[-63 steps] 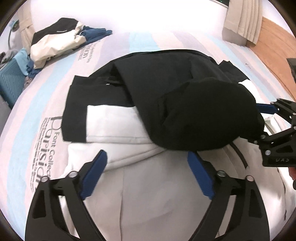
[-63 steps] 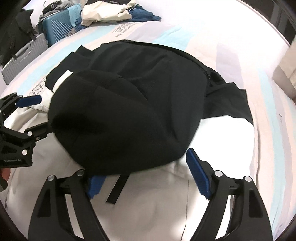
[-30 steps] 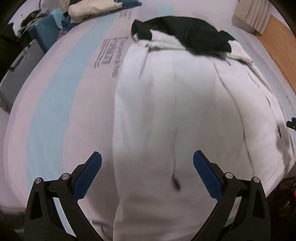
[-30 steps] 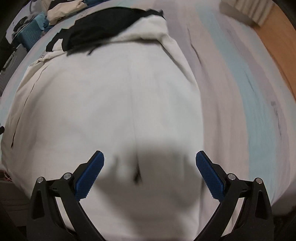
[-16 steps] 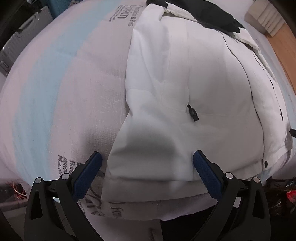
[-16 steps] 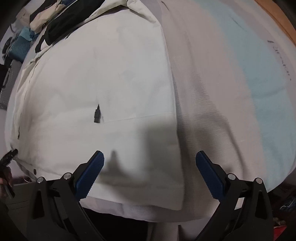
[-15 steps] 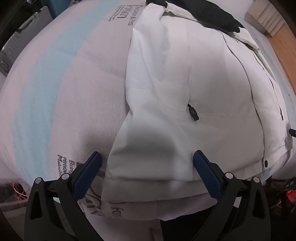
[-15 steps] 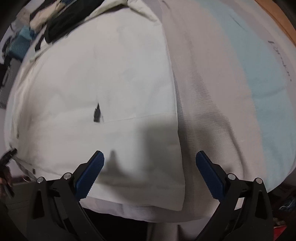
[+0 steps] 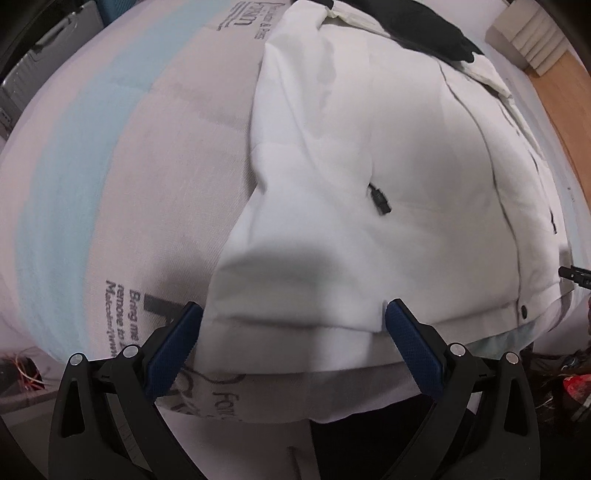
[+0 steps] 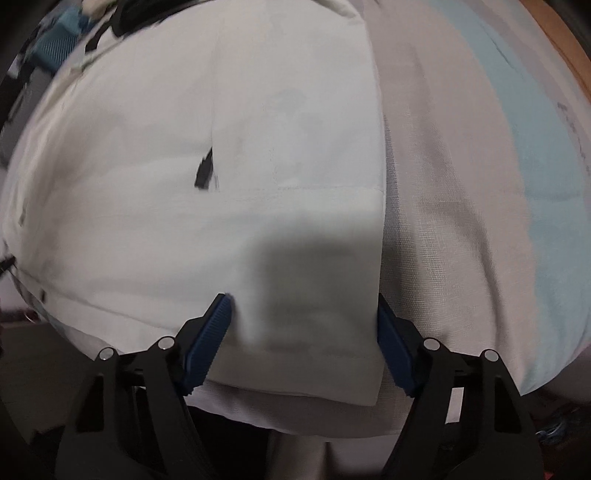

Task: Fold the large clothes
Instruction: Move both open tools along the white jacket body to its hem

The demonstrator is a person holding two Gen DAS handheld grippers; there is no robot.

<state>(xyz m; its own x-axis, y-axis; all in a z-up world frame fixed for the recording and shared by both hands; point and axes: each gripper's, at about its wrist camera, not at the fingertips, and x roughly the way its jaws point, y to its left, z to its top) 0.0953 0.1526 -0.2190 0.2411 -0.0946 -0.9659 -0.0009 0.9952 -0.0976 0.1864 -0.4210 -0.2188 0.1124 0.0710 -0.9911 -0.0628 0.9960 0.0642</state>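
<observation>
1. A white jacket (image 9: 388, 155) lies spread flat on a bed (image 9: 147, 155) whose cover is striped pale grey and light blue with printed lettering; its hem lies along the near edge of the mattress.
2. The jacket's black part (image 9: 432, 27) shows at the far end, bunched near the top of the left wrist view.
3. A small black zip pull (image 9: 380, 199) sits on the white front panel, and a dark snap (image 9: 523, 309) shows near the hem beside the front opening.
4. The left tongs (image 9: 291, 325) point steeply down over the hem's left corner, blue pads spread wide, the cloth lying between them; the pads do not press it.
5. The right tongs (image 10: 304, 325) point straight down at the hem's right corner. Their jaws have just been closing, with the white cloth between them; the pads stand at its edges, not yet pinching.
6. A second zip pull (image 10: 204, 170) appears blurred in the right wrist view.
7. A grey suitcase (image 9: 40, 59) stands beyond the bed's left side, and wooden floor (image 9: 561, 92) shows on the right.
</observation>
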